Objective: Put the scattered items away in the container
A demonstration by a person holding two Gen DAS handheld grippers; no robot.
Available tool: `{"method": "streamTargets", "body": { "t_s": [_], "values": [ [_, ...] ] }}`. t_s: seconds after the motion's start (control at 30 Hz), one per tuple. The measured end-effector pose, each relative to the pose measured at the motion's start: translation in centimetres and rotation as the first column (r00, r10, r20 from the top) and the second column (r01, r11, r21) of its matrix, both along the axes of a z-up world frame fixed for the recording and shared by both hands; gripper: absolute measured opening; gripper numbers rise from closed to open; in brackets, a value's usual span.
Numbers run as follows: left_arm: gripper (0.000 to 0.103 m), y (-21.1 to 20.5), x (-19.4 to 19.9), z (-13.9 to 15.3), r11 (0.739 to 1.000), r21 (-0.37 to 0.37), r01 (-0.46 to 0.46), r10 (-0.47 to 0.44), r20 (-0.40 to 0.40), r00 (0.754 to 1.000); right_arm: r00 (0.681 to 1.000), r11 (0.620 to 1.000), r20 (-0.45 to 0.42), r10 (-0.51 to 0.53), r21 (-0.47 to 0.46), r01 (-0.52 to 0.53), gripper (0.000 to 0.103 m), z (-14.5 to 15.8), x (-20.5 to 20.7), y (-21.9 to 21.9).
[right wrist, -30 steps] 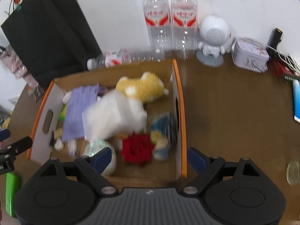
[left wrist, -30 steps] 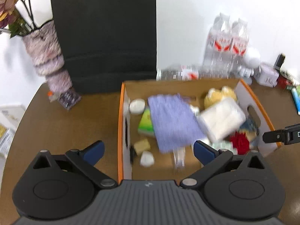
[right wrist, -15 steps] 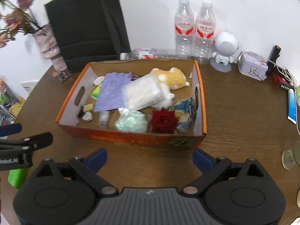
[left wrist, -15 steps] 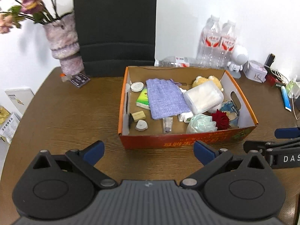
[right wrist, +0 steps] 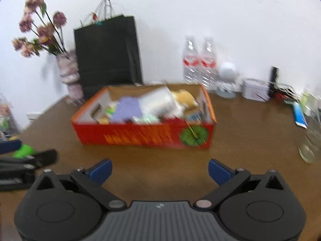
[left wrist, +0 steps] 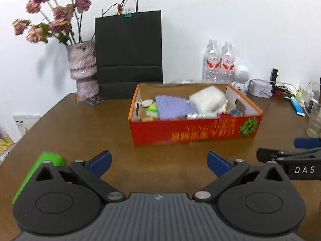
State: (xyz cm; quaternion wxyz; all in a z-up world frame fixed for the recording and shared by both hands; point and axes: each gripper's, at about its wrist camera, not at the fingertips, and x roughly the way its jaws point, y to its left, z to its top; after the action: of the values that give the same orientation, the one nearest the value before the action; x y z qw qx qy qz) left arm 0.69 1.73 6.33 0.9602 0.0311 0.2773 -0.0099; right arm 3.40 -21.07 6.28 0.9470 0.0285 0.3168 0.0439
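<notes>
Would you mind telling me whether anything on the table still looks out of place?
Yes: a green object lies on the table beside the left gripper, outside the red box that holds the other small items.

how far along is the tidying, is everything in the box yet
Mostly done: the red box already holds the purple cloth, a white pack and a yellow plush. In hand: nothing; the left gripper is open and empty, and the right gripper has its jaws opening with nothing between them. Possibly left: a green item on the table beside the left gripper.
</notes>
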Motion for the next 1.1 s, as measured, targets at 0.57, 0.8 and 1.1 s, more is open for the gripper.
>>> {"method": "streamTargets", "body": {
  "t_s": [0.57, 0.8, 1.1],
  "values": [
    [0.103, -0.1, -0.3, -7.4, 0.999, -0.031, 0.027, -0.032, -0.176, 0.984, 0.994, 0.997, -0.102, -0.05, -0.065, 0.044, 0.103, -7.1, -3.5, -0.3],
    [0.103, -0.3, -0.8, -7.8, 0.999, -0.029, 0.031, -0.035, -0.149, 0.988, 0.997, 0.997, -0.066, -0.05, -0.064, 0.046, 0.103, -7.4, -4.0, 0.2],
    [0.103, -0.7, -1.3, -7.7, 0.999, -0.012, 0.044, -0.045, -0.142, 0.989, 0.998, 0.998, -0.056, -0.034, -0.063, 0.031, 0.103, -7.3, -4.5, 0.7]
  ]
}}
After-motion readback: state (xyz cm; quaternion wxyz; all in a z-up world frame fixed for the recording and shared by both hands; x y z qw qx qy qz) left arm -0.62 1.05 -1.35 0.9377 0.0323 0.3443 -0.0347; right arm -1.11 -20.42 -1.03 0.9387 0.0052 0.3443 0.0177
